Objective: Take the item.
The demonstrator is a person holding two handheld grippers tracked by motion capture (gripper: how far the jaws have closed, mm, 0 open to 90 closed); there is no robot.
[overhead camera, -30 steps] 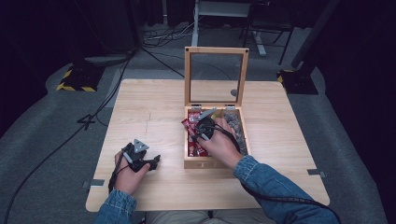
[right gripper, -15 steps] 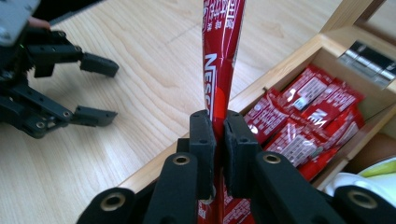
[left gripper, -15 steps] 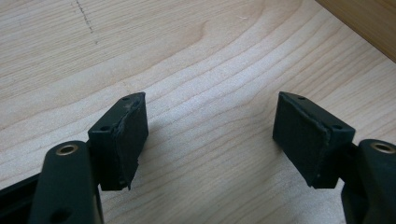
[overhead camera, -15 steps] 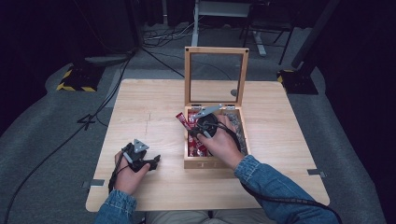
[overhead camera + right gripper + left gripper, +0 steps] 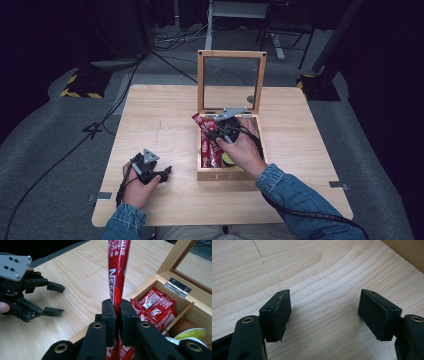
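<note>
I sit at a pale wooden desk with a two-jaw tool in each hand. My right tool is above a shallow wooden box that stands at the middle of the desk with its glass-paned lid raised upright at the far side. The jaws of this tool are pressed together on a long red sachet with white lettering, gripping it near its lower part so that most of the sachet stands up beyond the jaws. In the high view the sachet slants up and to the left over the box's left edge. Beneath it, the left compartment of the box holds more red sachets lying in a loose pile. A divider separates them from the next compartment, where I can see something brown and rounded and something yellow-green, both too cut off to name. A metal hinge joins the lid to the box's back wall. My left tool rests low on the bare desk, well to the left of the box and nearer to me, with my left hand wrapped around it. Its jaws stand wide apart with nothing between them but wood grain, and its pads look worn at the edges.
</note>
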